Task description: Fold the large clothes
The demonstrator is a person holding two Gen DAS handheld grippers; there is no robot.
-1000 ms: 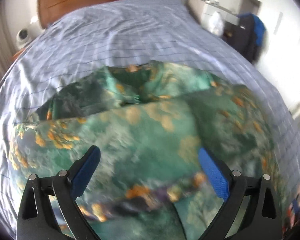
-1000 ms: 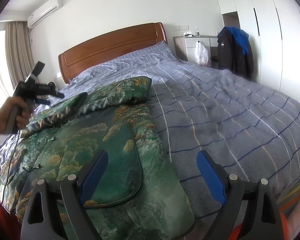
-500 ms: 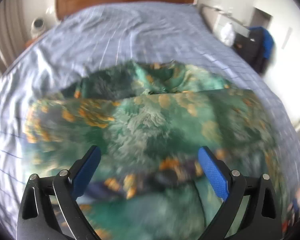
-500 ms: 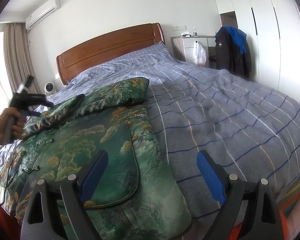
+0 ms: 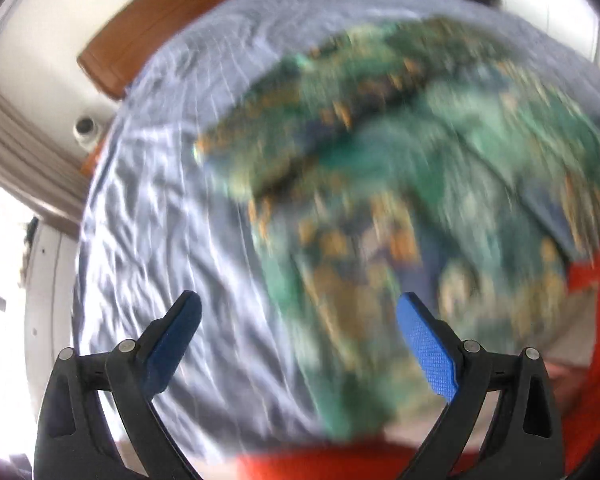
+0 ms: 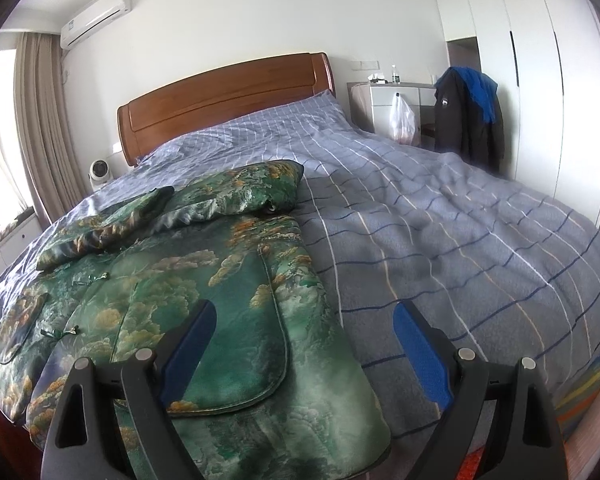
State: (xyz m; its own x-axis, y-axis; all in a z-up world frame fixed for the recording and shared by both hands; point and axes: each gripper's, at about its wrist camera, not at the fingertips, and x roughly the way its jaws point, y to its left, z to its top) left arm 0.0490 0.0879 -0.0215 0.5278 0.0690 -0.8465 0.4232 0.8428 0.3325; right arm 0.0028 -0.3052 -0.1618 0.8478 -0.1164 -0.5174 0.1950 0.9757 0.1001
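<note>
A green jacket [image 6: 204, 292] with gold and orange cloud patterns lies spread on the bed, its sleeves folded across the chest. My right gripper [image 6: 302, 320] stands open and empty above the jacket's near right hem. In the blurred left wrist view the same jacket [image 5: 400, 184] fills the middle and right. My left gripper [image 5: 298, 312] hangs open above the jacket's left edge, where it meets the bedcover, nothing between its blue pads [image 5: 428, 348].
The bed has a blue-grey checked cover [image 6: 440, 232] and a wooden headboard [image 6: 224, 96]. A small white fan [image 6: 100, 172] stands at the left of the headboard. A dresser with a plastic bag [image 6: 402, 120] and a chair with dark jackets [image 6: 468, 116] stand at the right.
The left gripper swung leftwards along the bed and rolled, so its view is now tilted and blurred, and it has left the right wrist view together with the hand. The right gripper stayed still.
</note>
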